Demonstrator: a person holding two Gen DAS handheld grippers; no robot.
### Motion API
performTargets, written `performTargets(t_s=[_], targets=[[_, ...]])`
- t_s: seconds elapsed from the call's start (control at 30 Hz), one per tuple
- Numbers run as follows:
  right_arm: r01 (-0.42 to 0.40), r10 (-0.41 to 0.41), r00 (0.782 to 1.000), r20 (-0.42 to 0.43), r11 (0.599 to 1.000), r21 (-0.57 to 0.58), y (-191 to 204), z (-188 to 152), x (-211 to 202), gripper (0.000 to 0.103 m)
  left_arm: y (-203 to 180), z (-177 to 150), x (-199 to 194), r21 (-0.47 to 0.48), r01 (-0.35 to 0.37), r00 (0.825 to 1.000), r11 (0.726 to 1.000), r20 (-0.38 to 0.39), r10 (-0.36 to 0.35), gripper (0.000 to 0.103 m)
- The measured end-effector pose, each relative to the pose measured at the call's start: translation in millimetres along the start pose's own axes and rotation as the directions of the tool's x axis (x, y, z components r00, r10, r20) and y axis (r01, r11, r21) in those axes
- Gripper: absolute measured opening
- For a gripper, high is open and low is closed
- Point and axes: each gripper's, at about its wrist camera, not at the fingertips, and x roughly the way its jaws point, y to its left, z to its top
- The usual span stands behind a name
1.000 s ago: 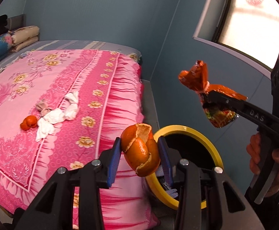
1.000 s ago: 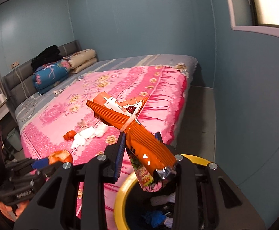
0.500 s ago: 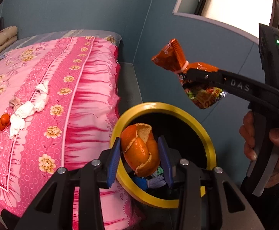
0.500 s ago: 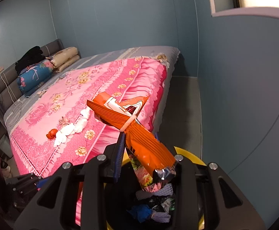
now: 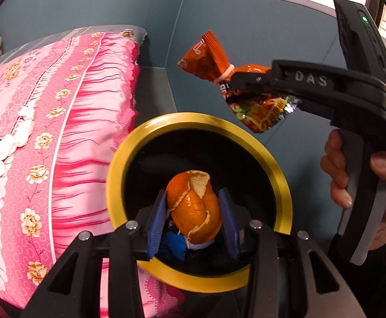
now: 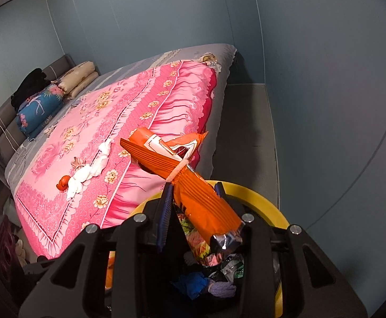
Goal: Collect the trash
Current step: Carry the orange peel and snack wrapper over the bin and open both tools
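My left gripper (image 5: 193, 209) is shut on an orange peel (image 5: 194, 208) and hangs over the mouth of a black bin with a yellow rim (image 5: 277, 164). My right gripper (image 6: 193, 198) is shut on an orange snack bag (image 6: 193, 185) tied with a white band, held above the same bin's yellow rim (image 6: 267, 204). In the left wrist view that snack bag (image 5: 246, 90) hovers above the bin's far edge, with the right gripper (image 5: 235, 90) held by a person's hand (image 5: 351, 180). Blue and purple scraps (image 6: 206, 286) lie inside the bin.
A bed with a pink flowered cover (image 6: 108, 122) stands left of the bin. On it lie white tissues (image 6: 89, 169) and a small orange piece (image 6: 63, 182). Pillows and folded bedding (image 6: 47, 98) sit at the headboard. A blue-grey wall (image 6: 325, 106) stands close on the right.
Both grippers have come down and moved over the bin with their loads. The bin now fills the middle of both views, and the bed has slid left.
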Motion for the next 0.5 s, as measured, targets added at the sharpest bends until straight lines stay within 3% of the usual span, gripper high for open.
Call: performTargets(t_s=[0.33,0.4,0.5], targets=[[-0.052,0.051,0.998,0.026,0.998,0.045,-12.0,4.1,-17.0,0.037,-1.9,-7.2,-13.8,-0.009,0.047,0.999,0.999,0.019,-0.046,0.041],[-0.058,0.056,0.998,0.04,0.997,0.056,-12.4,4.9,-23.8,0.043,-2.7,-8.5,-20.3,-0.005,0.052,0.998,0.999,0.035,-0.052,0.046],[-0.064,0.061,0.996,0.063,0.996,0.059,-10.6,6.8,-33.3,0.049,-0.5,-8.1,-30.0,-0.013,0.065,0.996,0.998,0.066,-0.064,0.063]])
